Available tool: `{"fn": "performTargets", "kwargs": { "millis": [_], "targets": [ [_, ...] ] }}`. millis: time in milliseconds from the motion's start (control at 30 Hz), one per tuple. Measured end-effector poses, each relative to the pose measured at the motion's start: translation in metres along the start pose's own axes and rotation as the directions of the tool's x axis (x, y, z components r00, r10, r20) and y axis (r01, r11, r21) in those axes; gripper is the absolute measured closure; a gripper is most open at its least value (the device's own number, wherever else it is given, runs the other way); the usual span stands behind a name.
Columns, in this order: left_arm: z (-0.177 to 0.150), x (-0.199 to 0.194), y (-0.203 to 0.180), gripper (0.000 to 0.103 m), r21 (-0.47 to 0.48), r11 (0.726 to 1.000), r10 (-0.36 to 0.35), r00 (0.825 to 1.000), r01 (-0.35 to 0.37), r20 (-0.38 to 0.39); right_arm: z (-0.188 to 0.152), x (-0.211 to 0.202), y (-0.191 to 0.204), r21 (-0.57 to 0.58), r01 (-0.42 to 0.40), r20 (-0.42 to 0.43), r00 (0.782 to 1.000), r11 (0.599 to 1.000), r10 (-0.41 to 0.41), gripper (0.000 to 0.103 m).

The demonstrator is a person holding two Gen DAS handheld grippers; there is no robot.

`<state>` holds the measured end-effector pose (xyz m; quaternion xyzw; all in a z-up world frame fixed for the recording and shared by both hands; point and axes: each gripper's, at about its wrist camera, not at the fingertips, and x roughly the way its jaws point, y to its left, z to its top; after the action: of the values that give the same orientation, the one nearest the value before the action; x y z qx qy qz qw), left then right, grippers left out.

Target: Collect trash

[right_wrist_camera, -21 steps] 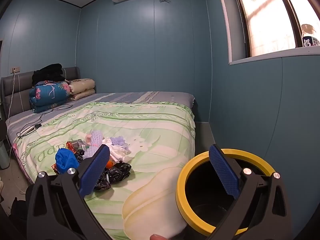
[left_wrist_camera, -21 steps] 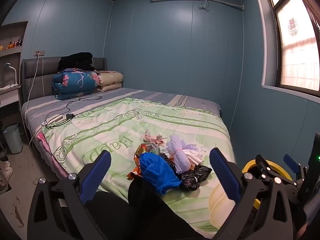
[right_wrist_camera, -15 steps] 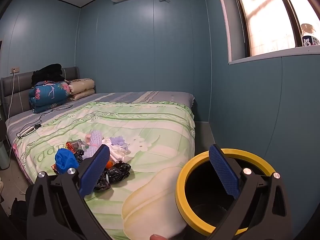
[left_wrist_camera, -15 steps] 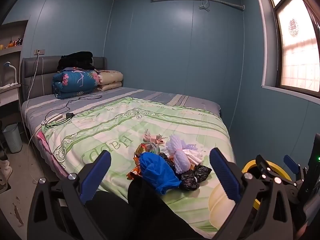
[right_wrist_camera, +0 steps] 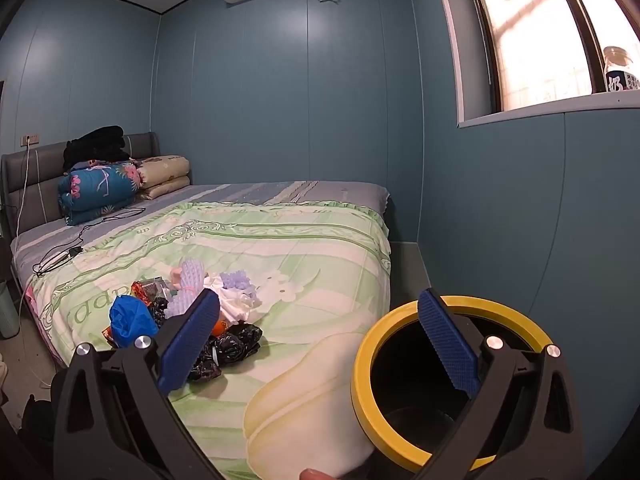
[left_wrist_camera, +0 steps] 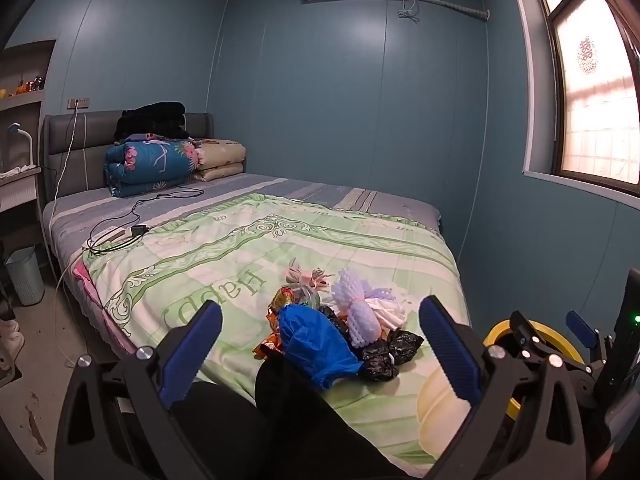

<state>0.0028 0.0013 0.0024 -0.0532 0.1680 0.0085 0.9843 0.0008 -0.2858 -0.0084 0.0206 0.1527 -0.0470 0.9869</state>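
A heap of trash lies on the near part of the green bedspread: a crumpled blue bag [left_wrist_camera: 316, 344] [right_wrist_camera: 130, 320], black bags [left_wrist_camera: 386, 354] [right_wrist_camera: 230, 346], a lilac foam net [left_wrist_camera: 358, 308] [right_wrist_camera: 188, 284], white tissue [right_wrist_camera: 236, 304] and shiny wrappers [left_wrist_camera: 286, 298]. A black bin with a yellow rim [right_wrist_camera: 404, 316] [left_wrist_camera: 494, 330] stands on the floor by the bed's near right corner. My left gripper [left_wrist_camera: 320, 354] is open, held short of the heap with nothing between its fingers. My right gripper [right_wrist_camera: 320, 340] is open too, between the heap and the bin.
The bed [left_wrist_camera: 248, 248] fills the middle of the room, with folded quilts [left_wrist_camera: 152, 162] and a charger cable [left_wrist_camera: 132, 232] near the headboard. A pale wastebasket [left_wrist_camera: 26, 276] stands on the floor at left. A bottle [right_wrist_camera: 618, 70] rests on the window sill.
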Motion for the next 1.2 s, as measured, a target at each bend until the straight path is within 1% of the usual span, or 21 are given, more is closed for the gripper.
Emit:
{"fn": "performTargets", "kwargs": {
  "millis": [1200],
  "targets": [
    [-0.014, 0.001, -0.002, 0.008, -0.008, 1.0, -0.007, 1.0, 0.006, -0.016, -0.006, 0.004, 0.003, -0.008, -0.002, -0.017, 1.0, 1.0, 0.002, 0.008]
  ]
}}
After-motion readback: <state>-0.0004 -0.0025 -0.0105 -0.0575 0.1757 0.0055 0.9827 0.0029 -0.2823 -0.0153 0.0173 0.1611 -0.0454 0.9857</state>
